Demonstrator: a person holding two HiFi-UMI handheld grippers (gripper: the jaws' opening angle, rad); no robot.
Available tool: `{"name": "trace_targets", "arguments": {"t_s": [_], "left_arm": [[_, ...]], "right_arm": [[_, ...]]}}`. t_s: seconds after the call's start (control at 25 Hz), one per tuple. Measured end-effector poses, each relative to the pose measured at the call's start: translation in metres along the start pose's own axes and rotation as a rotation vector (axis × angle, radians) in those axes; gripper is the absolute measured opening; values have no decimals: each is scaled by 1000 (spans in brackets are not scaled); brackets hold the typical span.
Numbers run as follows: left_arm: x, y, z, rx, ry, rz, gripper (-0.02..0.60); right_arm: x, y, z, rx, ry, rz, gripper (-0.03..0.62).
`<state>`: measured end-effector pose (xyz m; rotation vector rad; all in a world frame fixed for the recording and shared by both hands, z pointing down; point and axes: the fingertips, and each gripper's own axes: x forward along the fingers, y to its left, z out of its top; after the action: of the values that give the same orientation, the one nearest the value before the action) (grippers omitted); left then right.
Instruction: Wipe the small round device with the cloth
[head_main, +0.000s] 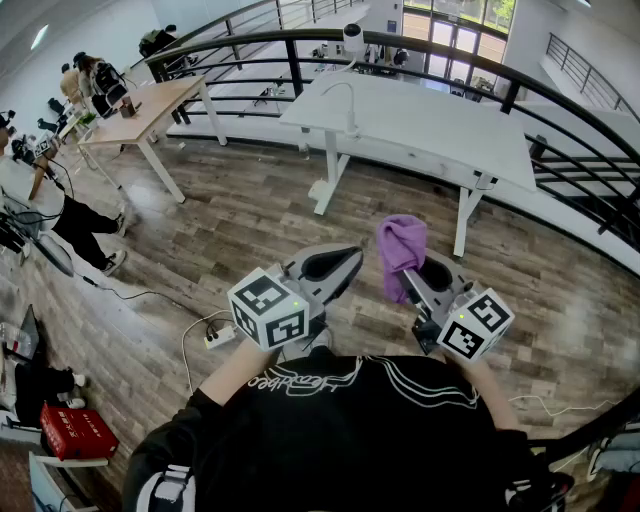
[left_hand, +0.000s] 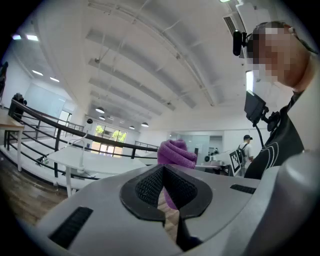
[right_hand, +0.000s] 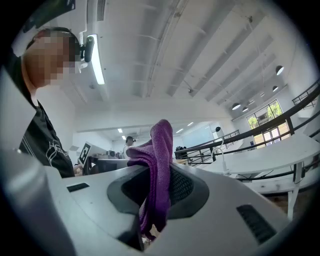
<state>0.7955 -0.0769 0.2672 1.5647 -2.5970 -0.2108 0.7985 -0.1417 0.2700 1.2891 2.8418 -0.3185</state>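
Right gripper clamps the purple cloth, whose long axis runs upright (top flopped over); left gripper has its jaws together.

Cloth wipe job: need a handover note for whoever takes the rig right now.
Left tongs: shut, empty, held level.
Right tongs: shut on the purple cloth, which sticks up from them.
Small round white device: at the far end of the white table, well away from both tongs.
Done: cloth picked up. Left: carry it to the device and wipe.
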Motion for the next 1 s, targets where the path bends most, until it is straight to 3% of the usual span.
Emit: {"name": "trace_targets", "arguments": {"t_s": [0.6, 1.0], "left_arm": [[12, -30, -1, 8, -5, 4, 9], [18, -3, -8, 0, 14, 44, 9]], "right_arm": [[-31, 3, 6, 4, -12, 18, 66], [-12, -22, -8, 64, -21, 38, 66]]}}
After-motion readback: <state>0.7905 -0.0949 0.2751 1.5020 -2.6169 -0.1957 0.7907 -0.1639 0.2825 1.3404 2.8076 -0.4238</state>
